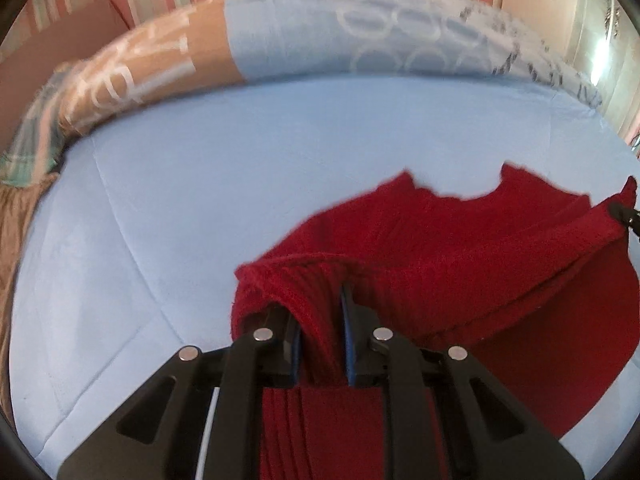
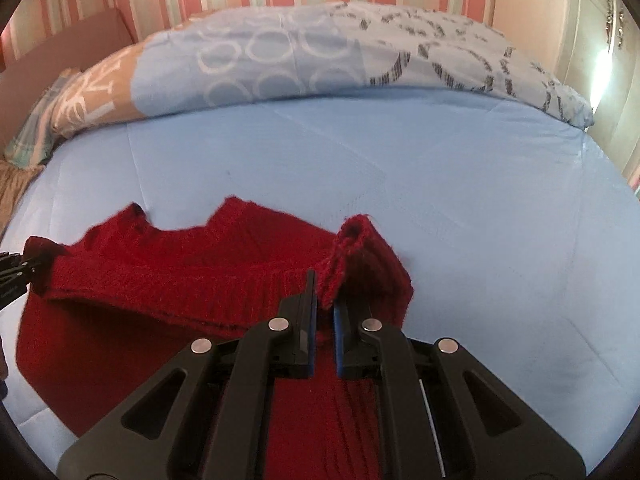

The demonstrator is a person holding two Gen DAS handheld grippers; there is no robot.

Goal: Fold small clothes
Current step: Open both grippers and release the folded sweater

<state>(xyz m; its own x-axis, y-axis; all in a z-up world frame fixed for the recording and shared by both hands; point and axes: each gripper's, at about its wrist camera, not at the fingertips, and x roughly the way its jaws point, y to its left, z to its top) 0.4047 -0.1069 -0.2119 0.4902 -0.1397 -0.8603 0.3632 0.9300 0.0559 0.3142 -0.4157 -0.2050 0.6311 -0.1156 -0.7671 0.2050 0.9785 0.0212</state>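
Two grippers hold one red knitted sweater over the blue bed sheet: the left gripper and right gripper each have fingers clamped on a ribbed hem corner. Thin bunched knit could slip, spoiling the fold line.

A red knitted top is pinched between the pads of the left gripper. Its far corner is held by the right gripper. A blue bed is seen beyond.
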